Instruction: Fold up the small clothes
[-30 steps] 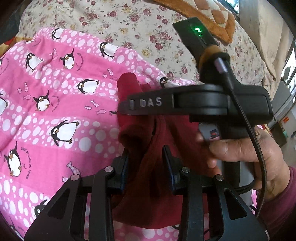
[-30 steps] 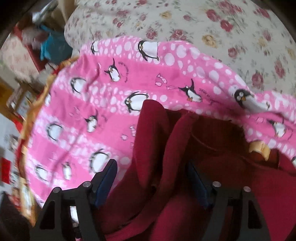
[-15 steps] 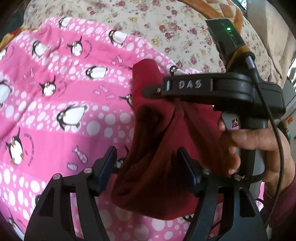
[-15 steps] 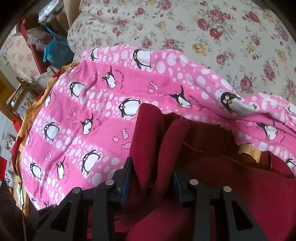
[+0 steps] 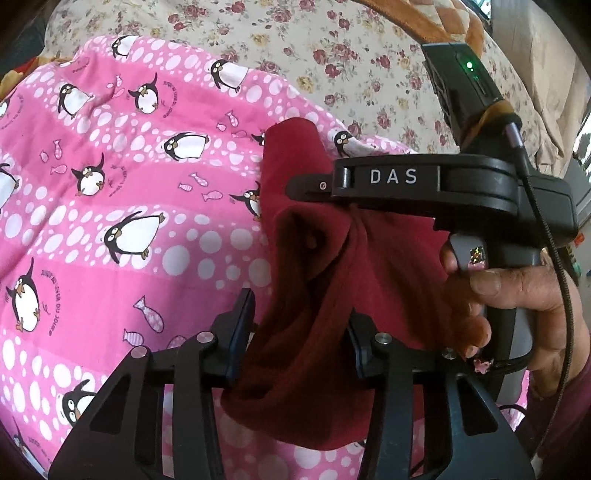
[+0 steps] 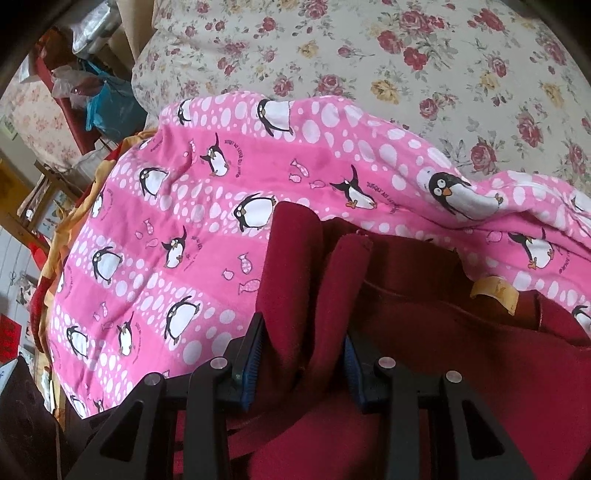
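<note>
A small dark red garment (image 5: 332,266) hangs bunched above a pink penguin blanket (image 5: 110,206). My right gripper (image 6: 303,343) is shut on a fold of the red garment (image 6: 317,266), which rises between its blue pads. In the left wrist view the right gripper body (image 5: 424,181), marked DAS, crosses from the right with a hand on its handle. My left gripper (image 5: 299,328) stands open, its fingers either side of the hanging cloth without pinching it. A tan label (image 6: 495,291) shows on the garment.
The pink blanket (image 6: 221,221) lies over a floral bedspread (image 6: 406,55). An orange-brown quilt (image 5: 424,22) lies at the far edge of the bed. Shelves and bags (image 6: 81,85) stand beyond the bed's left side.
My left gripper opened and let go of the red cloth. My right gripper closed on a fold of the garment and keeps it raised.
</note>
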### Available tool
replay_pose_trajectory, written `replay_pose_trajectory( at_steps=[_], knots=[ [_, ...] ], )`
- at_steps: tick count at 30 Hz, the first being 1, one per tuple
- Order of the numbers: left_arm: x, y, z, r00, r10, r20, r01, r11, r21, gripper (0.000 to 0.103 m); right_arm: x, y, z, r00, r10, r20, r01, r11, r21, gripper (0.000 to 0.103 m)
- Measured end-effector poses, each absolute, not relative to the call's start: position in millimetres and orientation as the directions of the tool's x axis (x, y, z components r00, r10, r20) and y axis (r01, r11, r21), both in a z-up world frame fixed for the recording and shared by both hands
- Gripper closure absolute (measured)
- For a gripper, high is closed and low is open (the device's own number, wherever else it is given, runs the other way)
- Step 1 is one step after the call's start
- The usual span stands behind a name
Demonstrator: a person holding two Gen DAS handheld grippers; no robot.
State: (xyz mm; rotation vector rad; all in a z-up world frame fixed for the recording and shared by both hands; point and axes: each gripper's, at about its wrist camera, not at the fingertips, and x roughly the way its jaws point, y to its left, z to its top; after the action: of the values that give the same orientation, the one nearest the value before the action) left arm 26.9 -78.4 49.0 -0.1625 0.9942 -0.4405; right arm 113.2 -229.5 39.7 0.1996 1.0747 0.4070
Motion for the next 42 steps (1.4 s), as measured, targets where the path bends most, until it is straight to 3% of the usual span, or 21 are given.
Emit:
replay_pose_trajectory(
  at_steps=[10,21,25,27,31,42],
  knots=[
    [24.6,-78.6,47.0,0.464,-0.435,-0.772,0.301,0.897,-0.324,0.076,111.8,-229.8,38.7,0.412,0.417,-0.81,-0.225,0.908,0.353,0.066],
    [26.2,-78.6,44.6,0.45,-0.436,-0.779,0.298,0.896,-0.328,0.076,110.1,-231.4,36.0,0.401,0.444,-0.802,-0.208,0.896,0.392,0.066],
    [28.2,-80.3,37.5,0.436,-0.423,-0.794,0.292,0.901,-0.32,0.07,108.8,-231.4,37.4,0.404,0.453,-0.794,-0.216,0.891,0.399,0.066],
    [27.6,-80.1,39.6,0.439,-0.428,-0.79,0.289,0.9,-0.327,0.07,106.7,-230.6,40.3,0.407,0.458,-0.79,-0.227,0.889,0.398,0.072],
    [23.1,-83.1,52.9,0.446,-0.461,-0.767,0.307,0.884,-0.353,0.076,99.8,-233.1,52.5,0.42,0.464,-0.78,-0.25,0.885,0.392,0.077],
    [-6.6,-140.8,103.1,0.425,-0.606,-0.672,0.441,0.787,-0.431,0.082,61.4,-304.0,104.6,0.519,0.455,-0.723,-0.221,0.889,0.401,0.08]
  ],
)
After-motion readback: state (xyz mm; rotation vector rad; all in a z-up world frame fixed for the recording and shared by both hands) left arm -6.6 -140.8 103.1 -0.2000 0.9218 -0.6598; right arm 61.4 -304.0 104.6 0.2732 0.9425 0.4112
